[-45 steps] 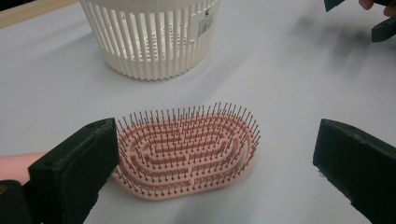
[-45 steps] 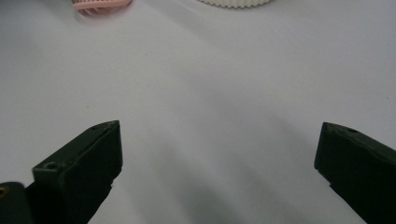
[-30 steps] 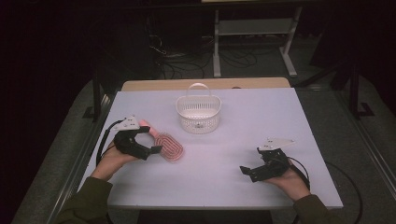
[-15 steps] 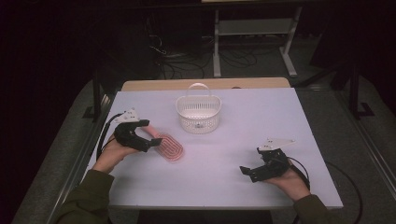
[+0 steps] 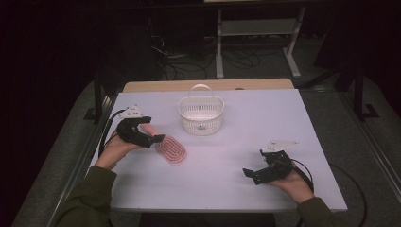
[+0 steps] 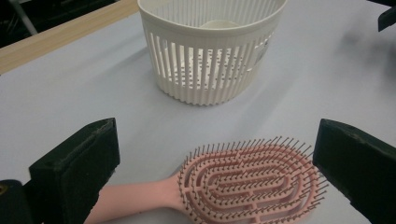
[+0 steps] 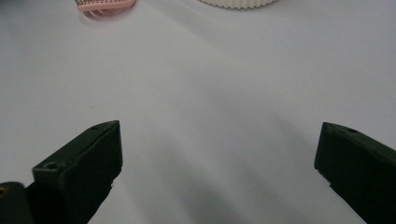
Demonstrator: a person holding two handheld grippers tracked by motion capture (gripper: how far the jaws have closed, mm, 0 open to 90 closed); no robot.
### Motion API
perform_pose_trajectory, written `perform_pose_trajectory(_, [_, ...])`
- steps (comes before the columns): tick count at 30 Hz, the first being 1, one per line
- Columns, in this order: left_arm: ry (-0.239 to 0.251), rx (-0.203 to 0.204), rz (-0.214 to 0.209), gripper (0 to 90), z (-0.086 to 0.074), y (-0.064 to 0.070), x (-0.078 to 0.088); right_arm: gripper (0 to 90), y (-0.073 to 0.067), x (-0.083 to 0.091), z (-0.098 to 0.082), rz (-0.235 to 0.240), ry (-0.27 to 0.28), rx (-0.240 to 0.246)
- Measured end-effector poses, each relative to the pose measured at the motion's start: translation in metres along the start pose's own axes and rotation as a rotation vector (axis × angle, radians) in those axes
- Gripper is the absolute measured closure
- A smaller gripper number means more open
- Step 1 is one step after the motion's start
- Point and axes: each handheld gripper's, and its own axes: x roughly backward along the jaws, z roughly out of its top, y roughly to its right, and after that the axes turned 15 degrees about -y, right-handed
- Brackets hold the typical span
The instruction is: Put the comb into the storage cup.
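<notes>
my left tool point(image 5: 150, 138) has pulled back a little toward my side over the last second; a second ago it sat right over the brush handle, now its jaws stand wide with nothing between them, tips near the handle end. in the left gripper view the pink hairbrush point(image 6: 243, 184) lies flat on the counter point(image 5: 283, 123), bristles up, head between the two jaws but farther out, handle running toward the left jaw. not gripped, not lifted. brush looks in the same spot as a second ago, so no pickup has happened.

white slatted basket point(image 5: 201, 113) sits just beyond the brush, well within reach, something pale at its bottom that i can't make out. my guess: the brush goes in there, and i'm lining up for the handle grab.

my right tool point(image 5: 259, 173) is parked near the front right of the counter, jaws wide, holding nothing, same place as before.

next move as i judge it: drop the left tool around the handle and close.
</notes>
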Motion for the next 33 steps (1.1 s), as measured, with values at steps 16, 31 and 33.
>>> perform_pose_trajectory(16, [0.005, 0.014, 0.031, 3.5, 0.007, -0.018, 0.0, 0.9, 0.0, 0.0, 0.0, 0.004, -0.005, 0.0])
perform_pose_trajectory(31, [-0.007, 0.048, 0.074, 13.7, 0.009, -0.033, -0.004, 0.9, 0.0, 0.0, 0.0, 0.004, -0.004, 0.001])
perform_pose_trajectory(33, [-0.01, 0.055, 0.079, 14.4, 0.01, -0.036, -0.005, 0.9, 0.0, 0.0, 0.0, 0.004, -0.005, 0.001])
